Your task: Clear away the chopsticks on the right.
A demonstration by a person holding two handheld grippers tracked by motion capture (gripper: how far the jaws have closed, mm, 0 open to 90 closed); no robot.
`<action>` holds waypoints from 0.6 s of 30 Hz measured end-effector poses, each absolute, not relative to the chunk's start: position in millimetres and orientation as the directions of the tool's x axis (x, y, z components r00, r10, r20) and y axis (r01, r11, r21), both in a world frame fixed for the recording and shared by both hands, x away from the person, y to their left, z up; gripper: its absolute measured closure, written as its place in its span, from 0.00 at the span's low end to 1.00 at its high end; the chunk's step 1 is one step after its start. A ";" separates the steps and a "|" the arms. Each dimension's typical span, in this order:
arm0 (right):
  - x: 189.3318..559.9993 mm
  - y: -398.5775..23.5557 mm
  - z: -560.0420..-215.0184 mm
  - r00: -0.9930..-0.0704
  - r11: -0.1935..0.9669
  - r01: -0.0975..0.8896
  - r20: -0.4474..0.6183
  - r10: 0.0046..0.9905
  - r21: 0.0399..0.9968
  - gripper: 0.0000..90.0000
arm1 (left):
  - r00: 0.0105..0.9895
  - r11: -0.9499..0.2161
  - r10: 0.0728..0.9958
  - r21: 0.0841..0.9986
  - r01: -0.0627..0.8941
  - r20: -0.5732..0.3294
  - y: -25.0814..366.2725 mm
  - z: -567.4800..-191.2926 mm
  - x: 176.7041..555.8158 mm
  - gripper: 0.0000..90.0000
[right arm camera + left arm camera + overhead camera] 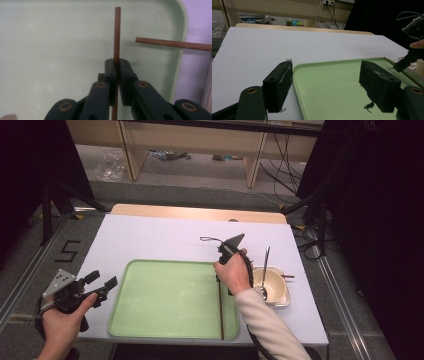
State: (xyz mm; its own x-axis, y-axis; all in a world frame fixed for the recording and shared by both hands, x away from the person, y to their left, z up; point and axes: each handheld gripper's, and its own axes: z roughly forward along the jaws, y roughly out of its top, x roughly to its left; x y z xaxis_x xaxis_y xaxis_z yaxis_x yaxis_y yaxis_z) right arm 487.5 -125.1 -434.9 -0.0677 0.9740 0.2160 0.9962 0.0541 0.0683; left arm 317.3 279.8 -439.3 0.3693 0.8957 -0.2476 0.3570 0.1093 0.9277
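I see a thin brown wooden chopstick (117, 32) pinched between my right gripper's (116, 65) jaws, lying lengthwise along the green tray's (165, 295) right edge, reaching its near rim.

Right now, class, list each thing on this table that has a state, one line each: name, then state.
left hand-held gripper: open, holding nothing
right hand-held gripper: shut on a chopstick
chopstick: gripped over the tray
tray: flat, nearly bare
bowl: upright, spoon inside
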 end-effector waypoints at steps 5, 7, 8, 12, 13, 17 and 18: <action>489.4 -128.2 -438.2 -0.091 0.073 0.993 0.213 0.973 0.089 0.97 | 0.369 0.109 0.896 0.928 0.357 -0.247 279.6 -439.2 317.4 0.30; 489.5 -128.7 -437.4 -0.091 0.071 0.993 0.220 0.971 0.096 0.97 | 0.369 0.109 0.896 0.927 0.358 -0.248 279.4 -439.4 317.4 0.30; 488.7 -128.8 -437.9 -0.089 0.068 0.993 0.217 0.972 0.101 0.97 | 0.366 0.103 0.898 0.925 0.365 -0.245 279.5 -439.0 317.1 0.30; 488.5 -125.4 -435.5 -0.038 0.021 0.997 0.226 0.973 0.078 0.97 | 0.365 0.105 0.898 0.926 0.363 -0.245 279.7 -438.8 316.9 0.30; 488.7 -125.7 -434.6 -0.053 0.034 0.996 0.221 0.974 0.088 0.97 | 0.370 0.110 0.896 0.928 0.356 -0.248 279.6 -439.4 317.4 0.30; 489.7 -124.7 -433.3 -0.040 0.011 0.992 0.236 0.971 0.125 0.97 | 0.366 0.105 0.897 0.925 0.364 -0.246 279.4 -439.0 317.2 0.30; 489.8 -124.5 -433.2 -0.036 0.007 0.992 0.235 0.971 0.123 0.97 | 0.366 0.105 0.898 0.925 0.364 -0.246 279.4 -438.9 317.1 0.30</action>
State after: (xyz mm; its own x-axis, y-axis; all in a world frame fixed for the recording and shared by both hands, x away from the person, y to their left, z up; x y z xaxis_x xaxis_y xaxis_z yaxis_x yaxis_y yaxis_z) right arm 489.8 -124.5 -433.2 -0.0356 0.9713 0.2351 0.9924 0.0067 0.1229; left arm 317.1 279.4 -438.9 0.3661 0.8975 -0.2458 0.3641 0.1049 0.9254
